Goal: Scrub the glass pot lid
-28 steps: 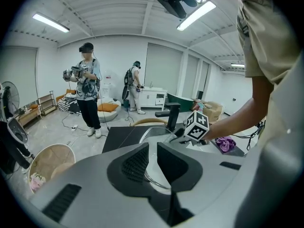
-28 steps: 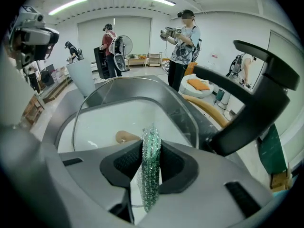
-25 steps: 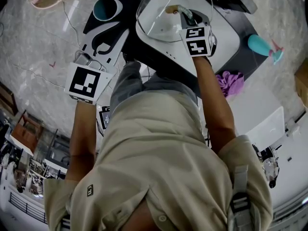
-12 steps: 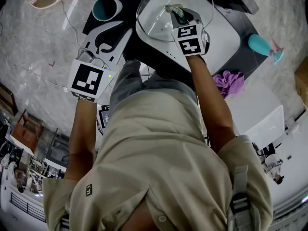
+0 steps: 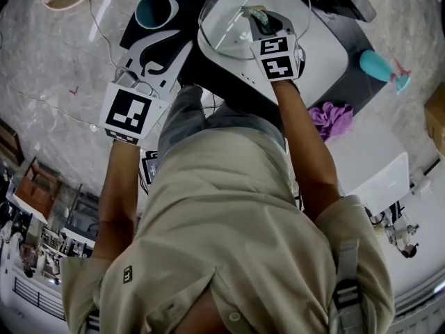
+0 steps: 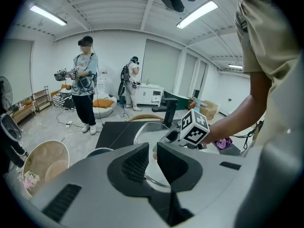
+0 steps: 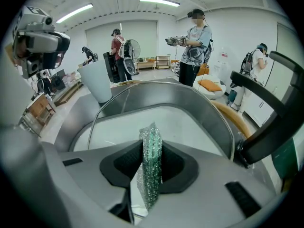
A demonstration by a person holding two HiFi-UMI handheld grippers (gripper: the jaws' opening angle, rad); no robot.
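The glass pot lid point(image 5: 226, 26) is tilted up over a white basin point(image 5: 328, 56); its metal rim arches across the right gripper view point(image 7: 166, 83). My right gripper point(image 5: 259, 18) is shut on a green glittery scrubber point(image 7: 151, 144), which is pressed to the lid's glass near its beige knob point(image 5: 245, 10). My left gripper point(image 6: 153, 150) reaches in from the lid's left side. Its jaws stand nearly together at the lid's rim point(image 6: 142, 132), and its marker cube point(image 5: 131, 113) is at the left of the head view.
A teal cup point(image 5: 153, 10) stands left of the lid on a dark surface. A black faucet point(image 7: 266, 127) rises at the basin's right. A purple cloth point(image 5: 332, 119) and a teal object point(image 5: 379, 65) lie to the right. Other people stand in the room point(image 6: 85, 87).
My right gripper has slid the scrubber a little to the left across the lid. My left gripper has shifted slightly upward and inward.
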